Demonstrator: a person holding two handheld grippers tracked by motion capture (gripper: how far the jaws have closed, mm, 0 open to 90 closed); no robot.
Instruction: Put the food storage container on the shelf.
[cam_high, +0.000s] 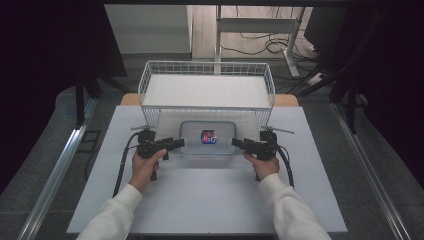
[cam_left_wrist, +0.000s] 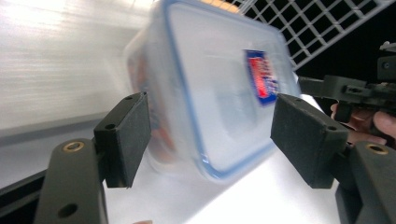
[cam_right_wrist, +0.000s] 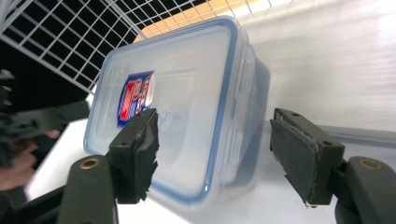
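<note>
I wear long white sleeves (cam_high: 117, 212) on both arms, loose and creased at the cuffs. My left gripper (cam_high: 176, 144) is black all over, a chunky block with two flat jaws, and a black cable (cam_high: 121, 165) trails from it in a curve. My right gripper (cam_high: 239, 143) is its twin, with its own black cable (cam_high: 287, 165). In the left gripper view the rectangular pads (cam_left_wrist: 129, 135) are matte black, each arm carrying a brass-ringed hole (a screw seat, I think). In the right gripper view the pads (cam_right_wrist: 306, 156) look frayed along the edges.
</note>
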